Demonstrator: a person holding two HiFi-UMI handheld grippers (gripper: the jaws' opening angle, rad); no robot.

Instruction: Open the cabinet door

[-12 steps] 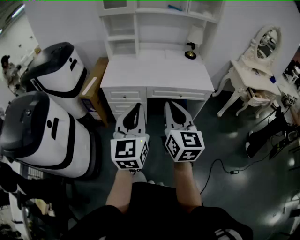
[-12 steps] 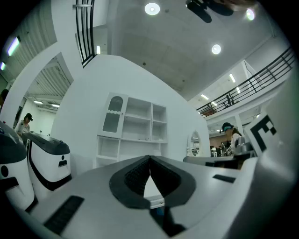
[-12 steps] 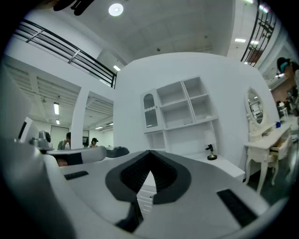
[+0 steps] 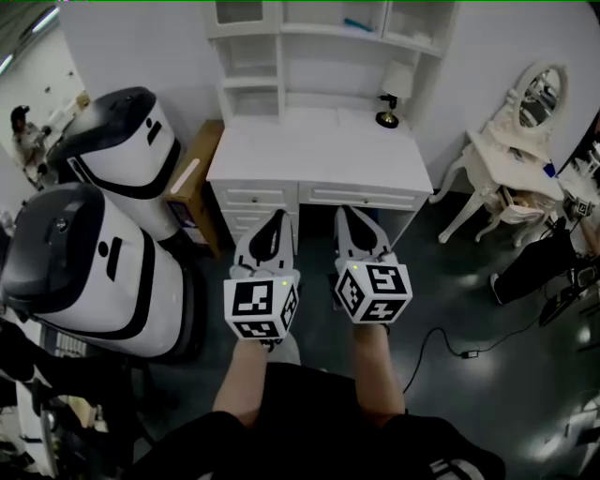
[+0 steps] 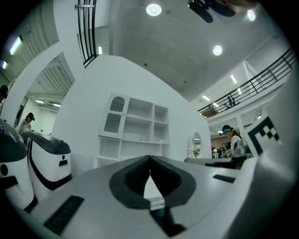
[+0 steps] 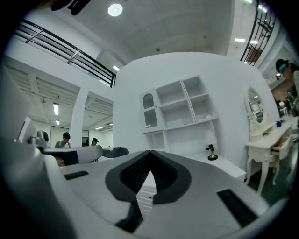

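- left gripper: jaws clenched tip to tip, nothing between them; held level in front of the desk, well apart from it.
- right gripper: jaws likewise clenched and empty; just beside the left one, pointing the same way.
- cabinet door: arch-topped glass panel, upper left compartment of the hutch, closed; well apart from both grippers.
- white desk: stands against the wall and carries the hutch, drawers below its top.
- lamp: upright at the desk's right rear.
- vanity table: with an oval mirror, right of the desk.
- two white-and-black machines: left of the desk.
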